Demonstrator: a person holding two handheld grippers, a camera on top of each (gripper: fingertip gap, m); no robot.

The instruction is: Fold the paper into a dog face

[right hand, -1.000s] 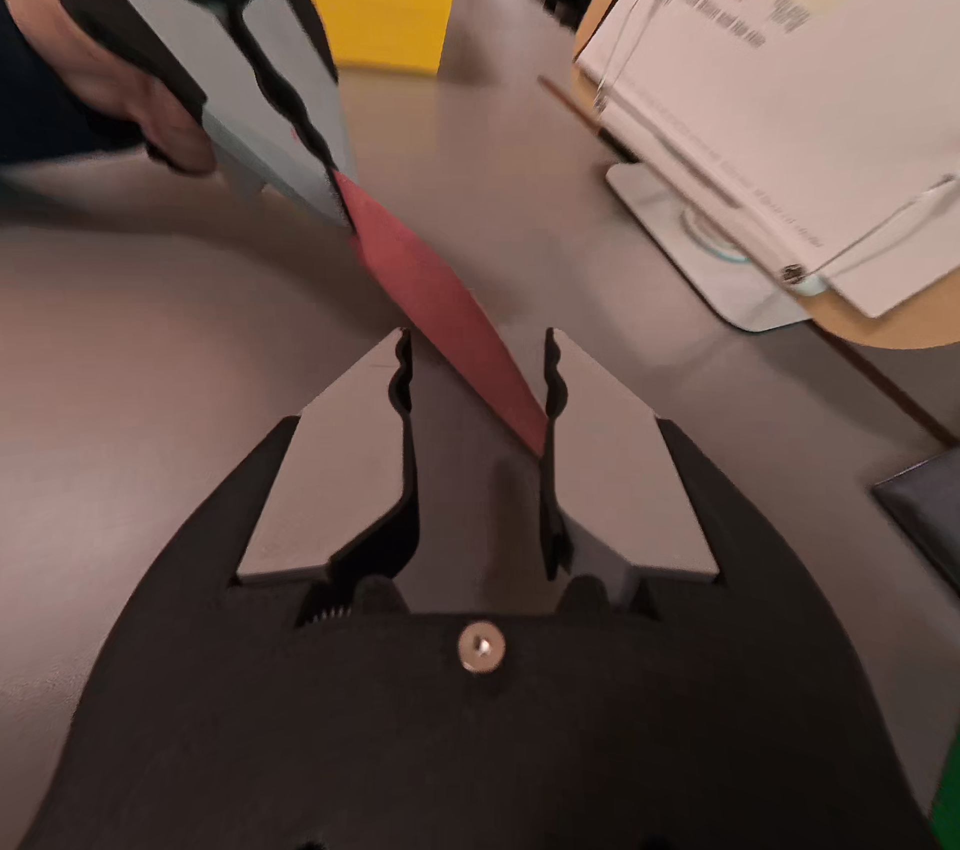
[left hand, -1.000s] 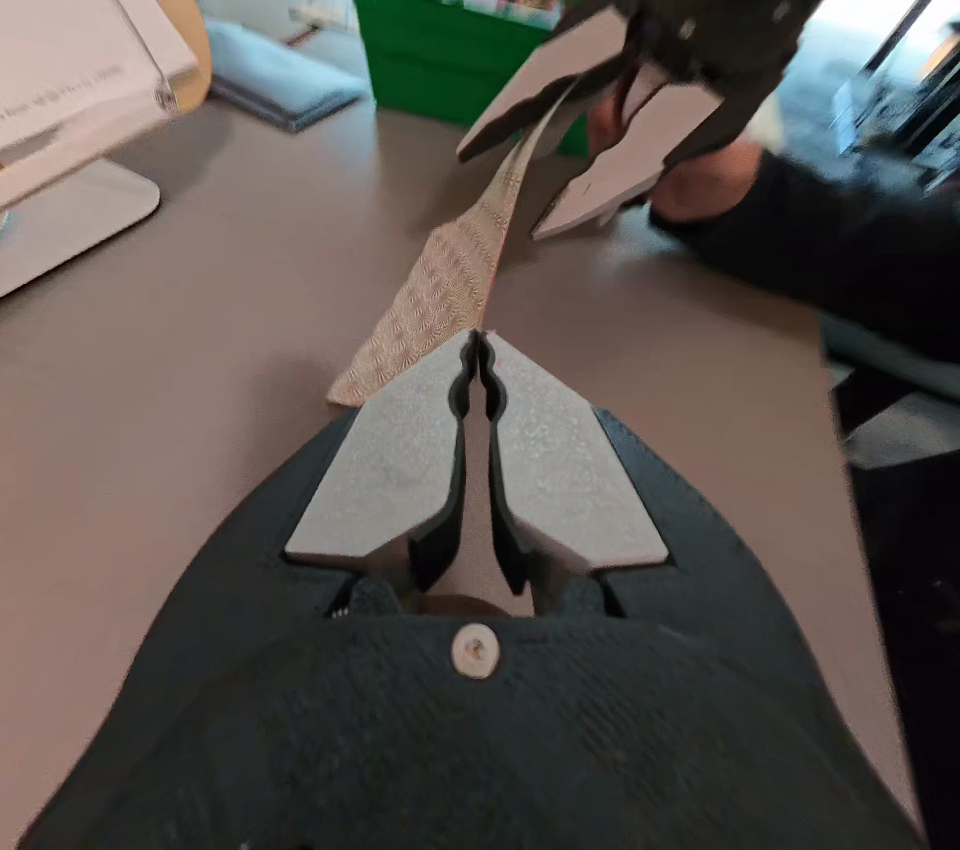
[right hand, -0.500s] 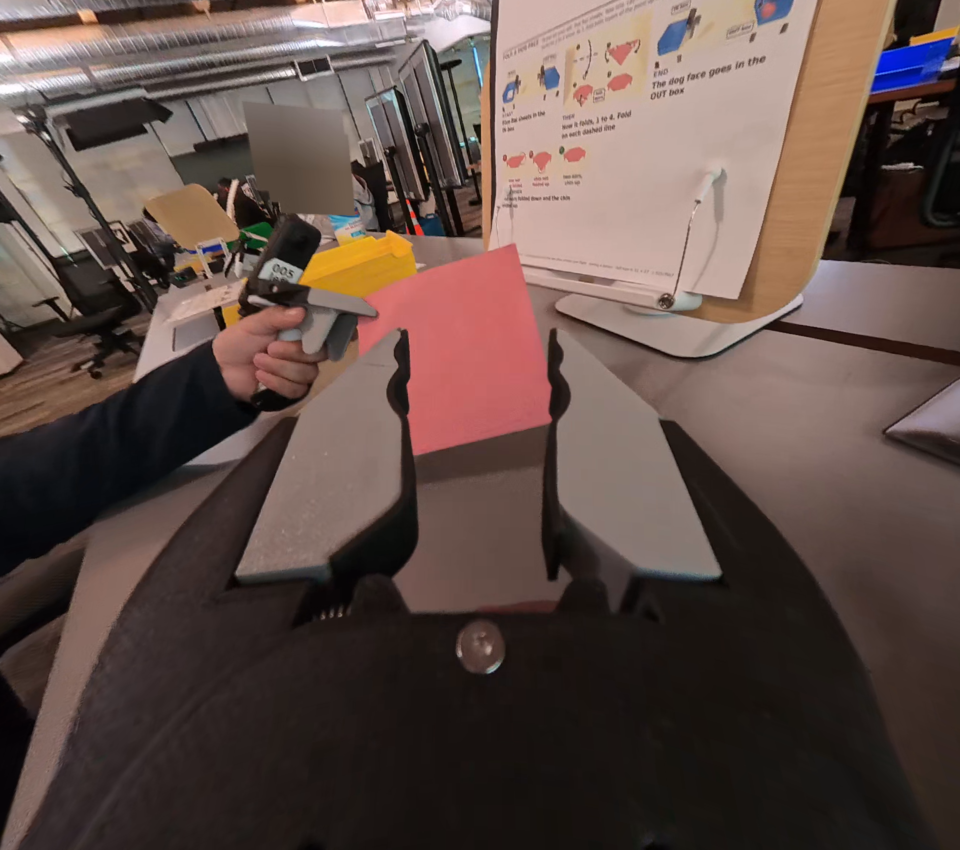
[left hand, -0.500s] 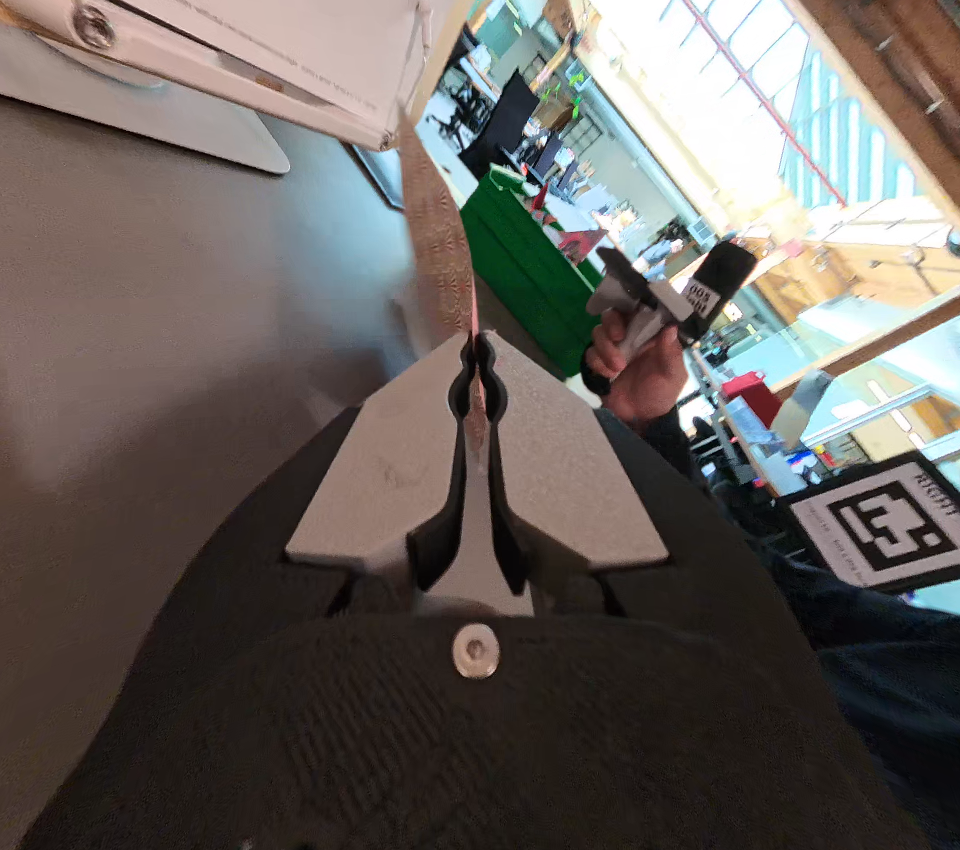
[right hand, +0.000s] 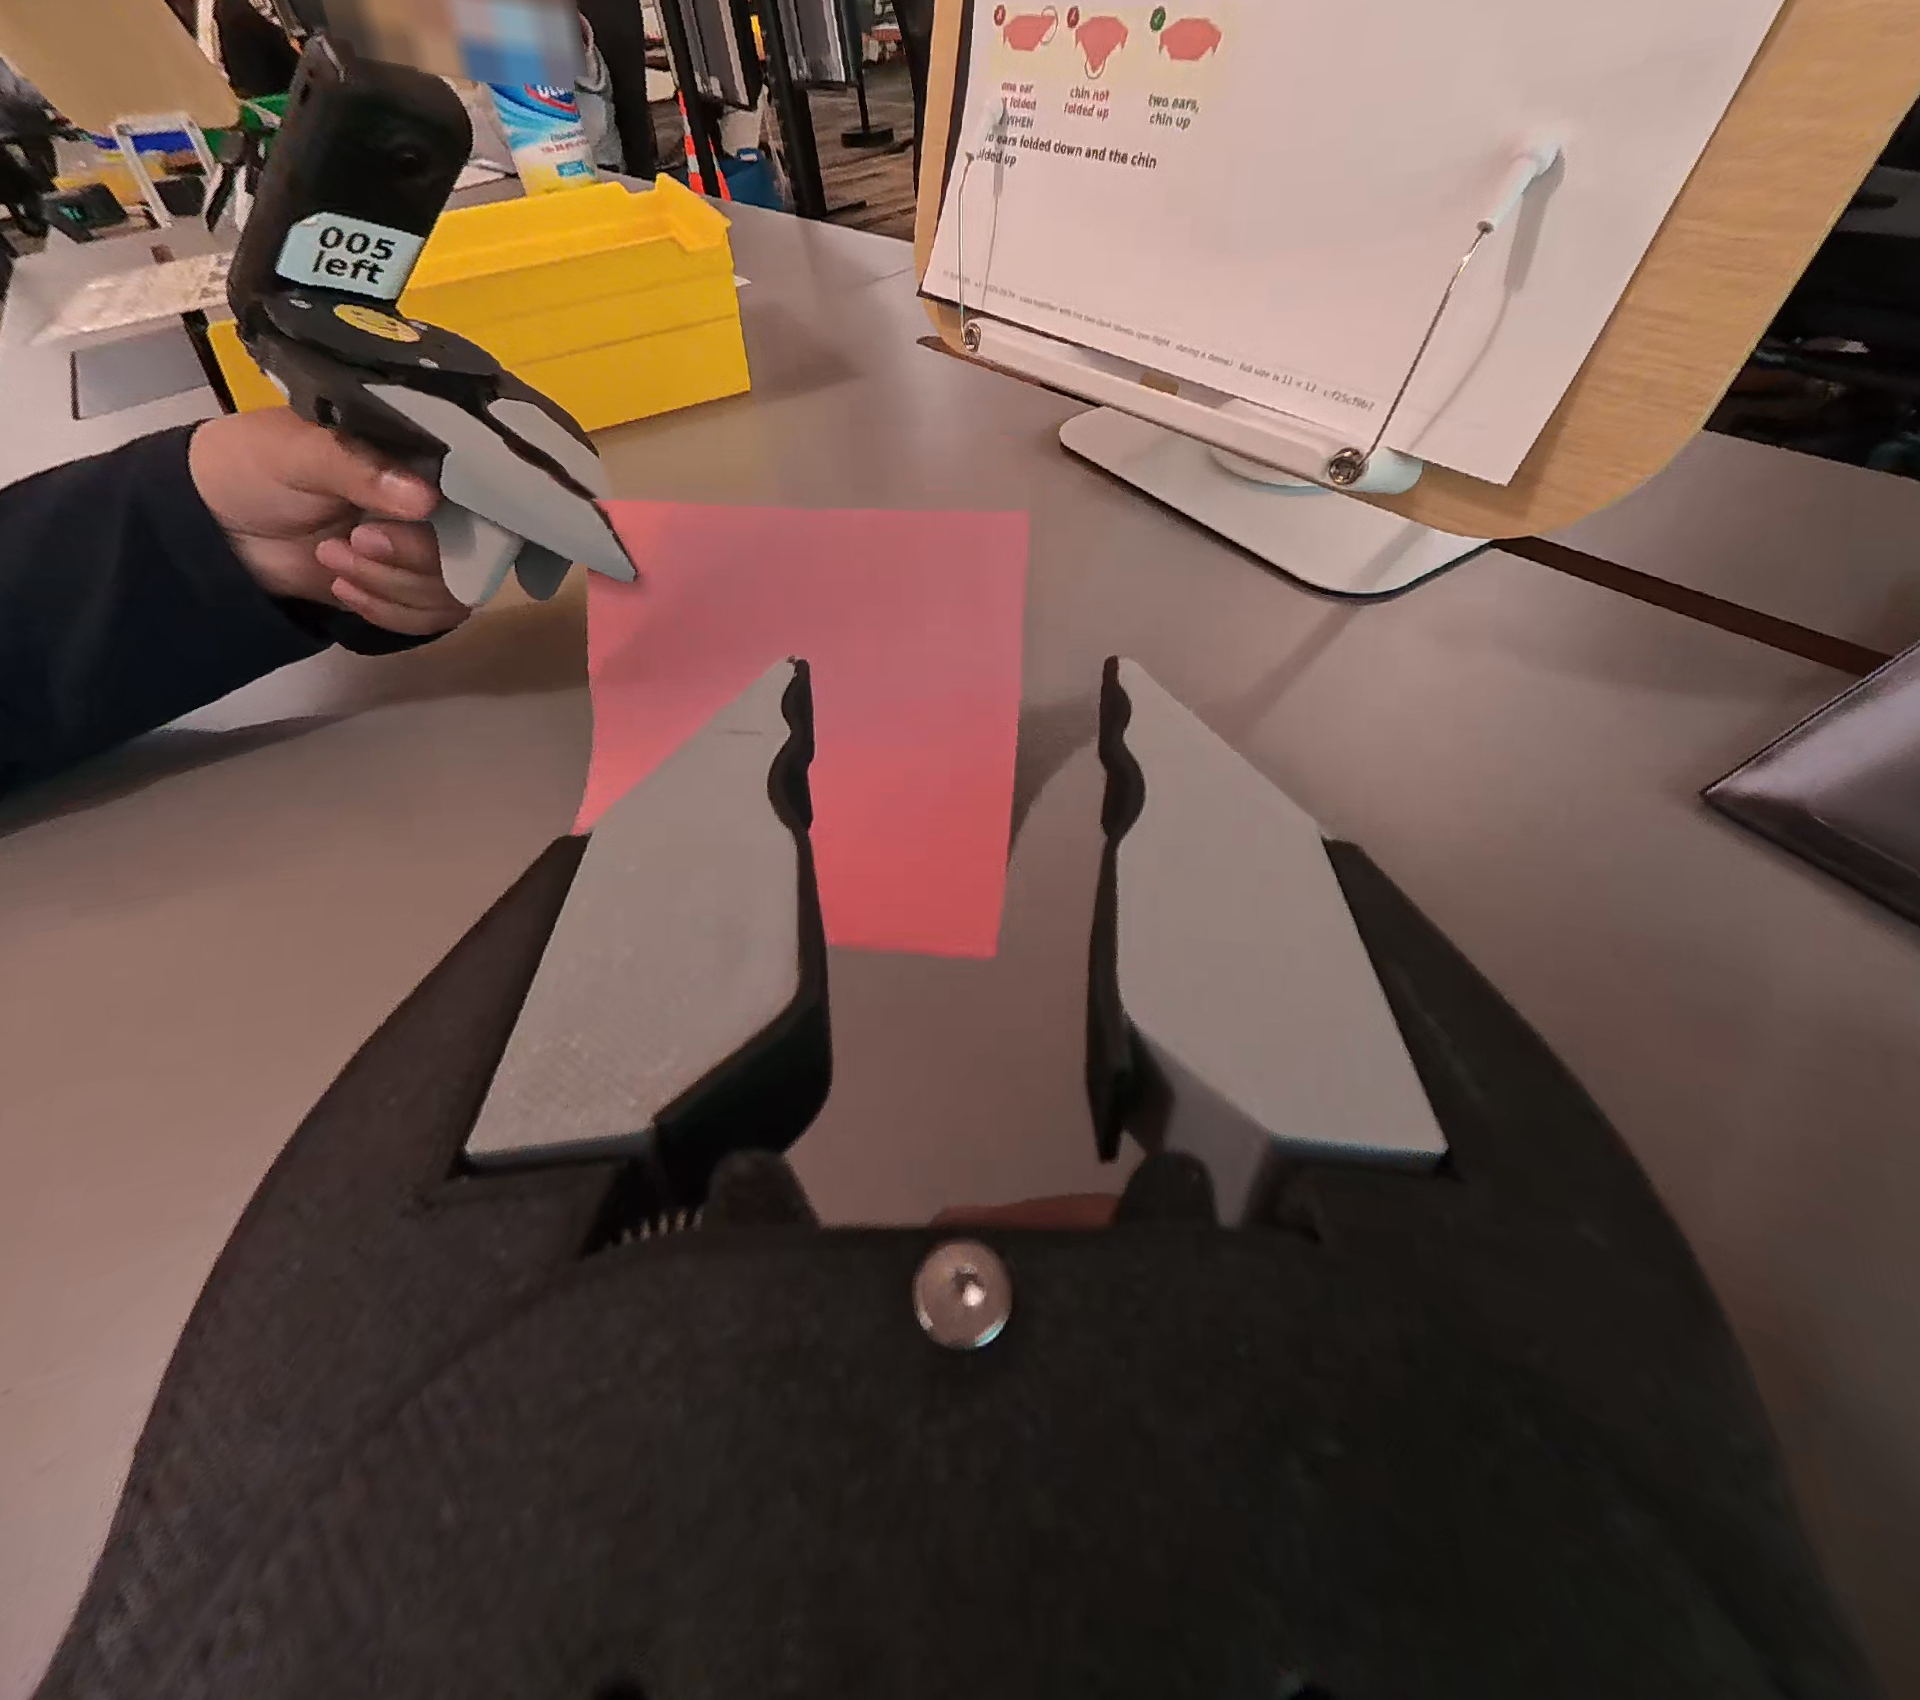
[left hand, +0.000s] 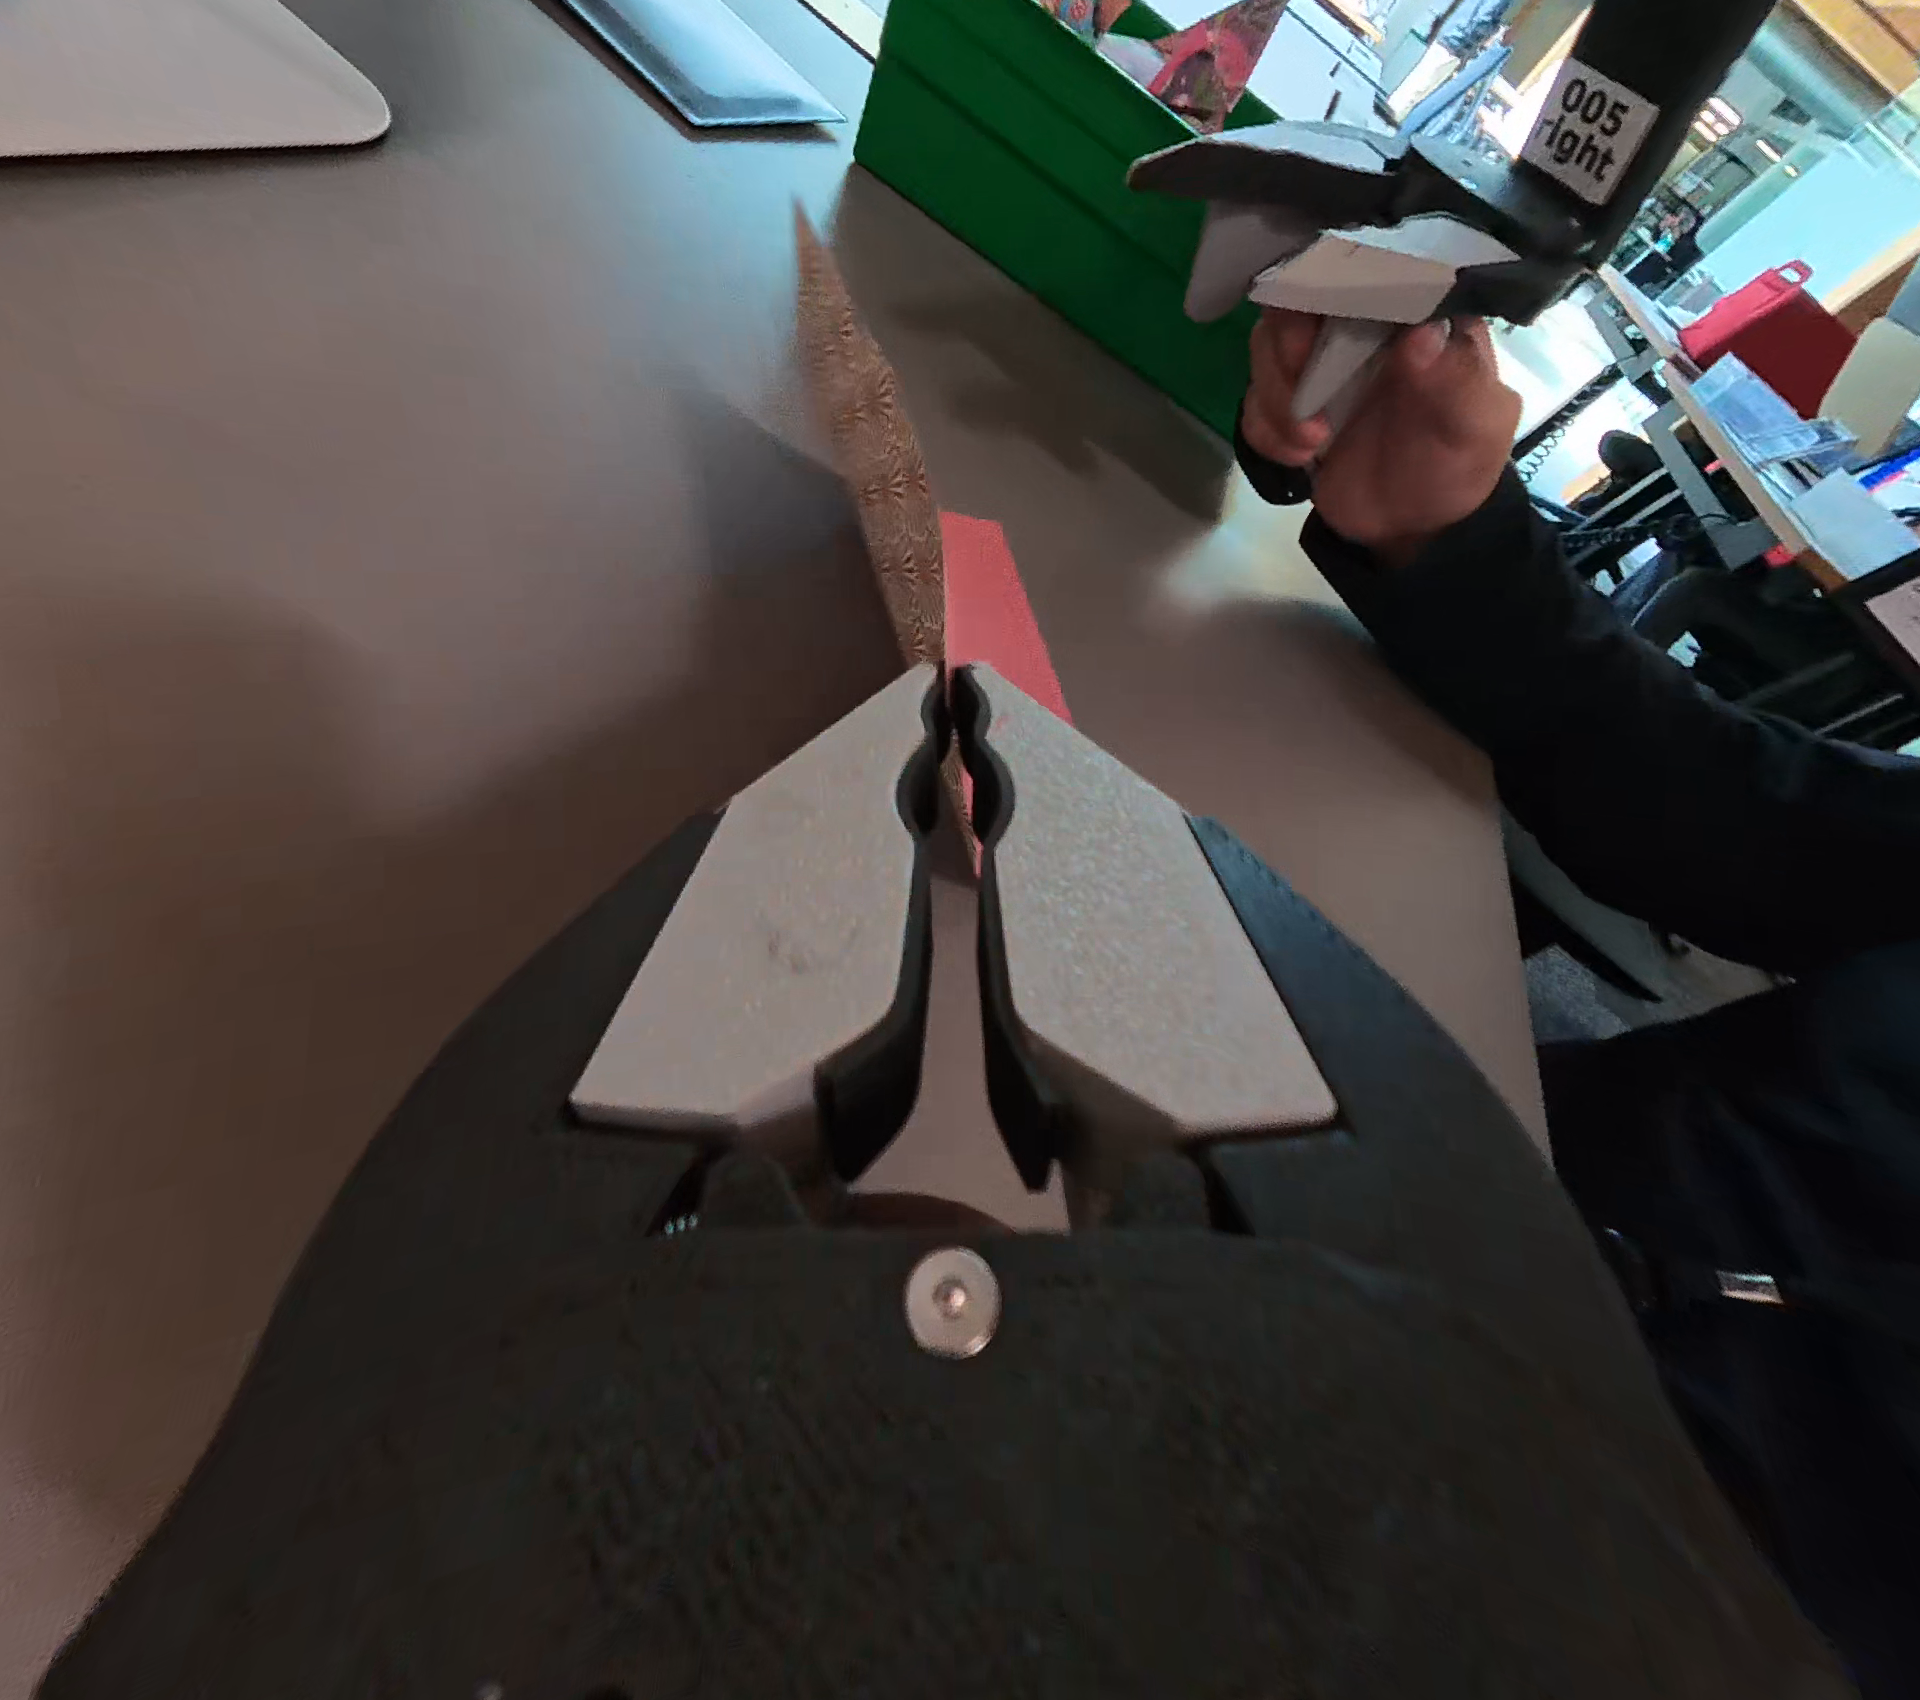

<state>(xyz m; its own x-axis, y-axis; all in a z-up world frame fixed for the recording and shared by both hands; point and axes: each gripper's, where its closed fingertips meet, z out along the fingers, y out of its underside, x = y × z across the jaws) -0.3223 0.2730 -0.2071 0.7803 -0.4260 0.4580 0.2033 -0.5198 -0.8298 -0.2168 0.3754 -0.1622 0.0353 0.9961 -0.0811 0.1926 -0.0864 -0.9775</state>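
The paper is a square sheet, plain red on one side point(right hand: 914, 611) and brown-patterned on the other point(left hand: 883, 445). My left gripper point(left hand: 951, 696) is shut on one corner of it. In the right wrist view the left gripper point(right hand: 613, 554) holds the sheet by its upper left corner, and the sheet hangs upright just above the grey table point(right hand: 1351, 819). My right gripper point(right hand: 951, 668) is open and empty, facing the red side from a short distance without touching it. In the left wrist view the right gripper point(left hand: 1169, 242) is raised at the upper right, held by a hand.
An instruction sheet on a wooden stand point(right hand: 1351, 92) with a white base point(left hand: 156, 61) stands at the back. A yellow bin point(right hand: 582, 300) sits behind the left gripper. A green bin point(left hand: 1039, 123) holds folded papers. A dark flat object point(right hand: 1849, 798) lies at the right. There is about 15 centimetres between the tips of the two grippers.
My left gripper has lifted the sheet off the table and turned it, so it now hangs upright. My right gripper has stayed open and drawn back from the sheet's edge.
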